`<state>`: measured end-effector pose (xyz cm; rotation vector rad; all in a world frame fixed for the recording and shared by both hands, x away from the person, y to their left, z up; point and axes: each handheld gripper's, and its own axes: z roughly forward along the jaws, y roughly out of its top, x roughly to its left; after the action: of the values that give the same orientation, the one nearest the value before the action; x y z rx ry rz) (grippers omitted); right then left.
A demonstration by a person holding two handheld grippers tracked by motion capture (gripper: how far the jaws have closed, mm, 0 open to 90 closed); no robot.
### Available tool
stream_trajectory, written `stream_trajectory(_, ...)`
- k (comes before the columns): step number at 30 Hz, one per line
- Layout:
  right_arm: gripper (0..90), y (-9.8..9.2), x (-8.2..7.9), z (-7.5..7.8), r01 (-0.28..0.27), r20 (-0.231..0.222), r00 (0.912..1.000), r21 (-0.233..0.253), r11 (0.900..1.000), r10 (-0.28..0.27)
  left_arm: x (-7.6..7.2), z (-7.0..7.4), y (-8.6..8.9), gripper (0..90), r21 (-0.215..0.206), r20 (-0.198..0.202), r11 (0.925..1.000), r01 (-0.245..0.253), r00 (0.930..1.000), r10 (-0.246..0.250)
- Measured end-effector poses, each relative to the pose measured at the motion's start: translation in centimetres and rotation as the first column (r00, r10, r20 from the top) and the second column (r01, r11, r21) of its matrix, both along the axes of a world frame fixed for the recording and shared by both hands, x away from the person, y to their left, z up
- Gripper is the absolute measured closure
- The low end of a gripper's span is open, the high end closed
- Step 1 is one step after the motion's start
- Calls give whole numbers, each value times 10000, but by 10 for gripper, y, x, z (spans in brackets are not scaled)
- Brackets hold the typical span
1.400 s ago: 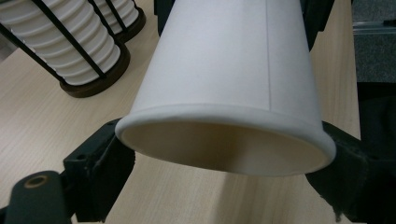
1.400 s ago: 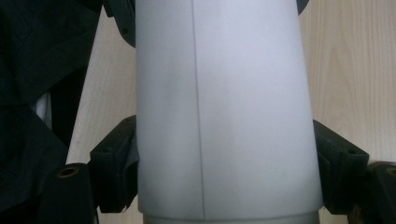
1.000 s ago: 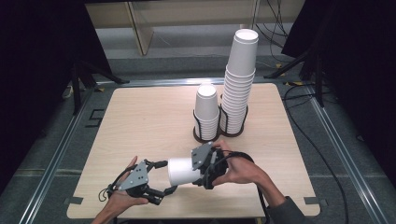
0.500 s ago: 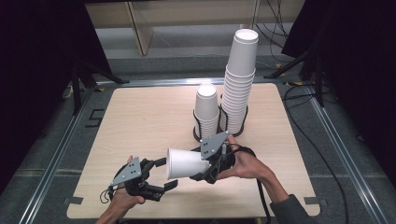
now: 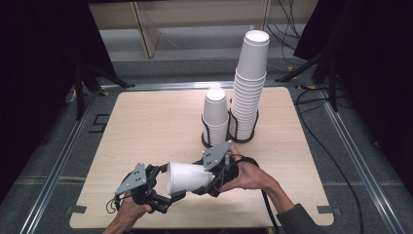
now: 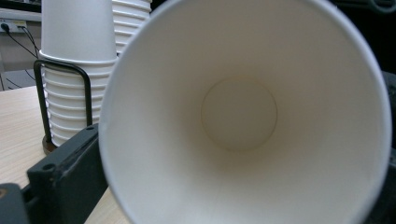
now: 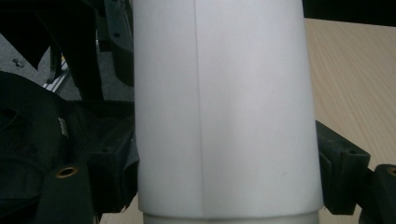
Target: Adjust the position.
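A white paper cup (image 5: 187,176) is held on its side above the near part of the pale wooden surface (image 5: 146,122), with its open mouth turned to the left and its base to the right. The base end of the cup is gripped by the right gripper (image 5: 207,181), whose black fingers are seen in the right gripper view pressed against both sides of the cup's wall (image 7: 224,112), so they are clamped on the cup. The left gripper (image 5: 165,192) is held just to the left of the cup's mouth, at the near left of the surface. In the left gripper view the cup's white interior and round bottom (image 6: 239,114) are looked into directly, and one dark finger (image 6: 65,172) is seen beside the rim on the outside; the fingers are spread apart, with the rim lying between them, though whether they touch the rim cannot be told. Farther back, to the right of the middle of the surface, a short stack of white paper cups (image 5: 215,114) stands in a black wire holder (image 5: 207,134), and just to its right a tall stack of white paper cups (image 5: 249,87) stands in a second such holder (image 5: 243,134), the two stacks close beside each other.
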<state>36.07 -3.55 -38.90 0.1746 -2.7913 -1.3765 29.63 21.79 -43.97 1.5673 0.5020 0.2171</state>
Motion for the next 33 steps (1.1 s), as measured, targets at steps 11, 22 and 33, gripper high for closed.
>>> stream_trajectory(11, 233, 3, 2, -10, -93, -306, 9995, 60, 9999, 95, 1, 3, 3, 62, 169, 200, 9996, 237, 9995, -241)
stream_trajectory(22, 212, 2, 6, -16, 94, -514, 9986, -82, 9999, -98, 1, 4, 2, 93, 580, 183, 9982, 155, 9997, -166)
stream_trajectory(33, 165, -20, 16, -12, 1690, -667, 9834, -9, 9856, -1687, 8, 7, 14, 93, 1235, -138, 9887, -852, 9961, 876)
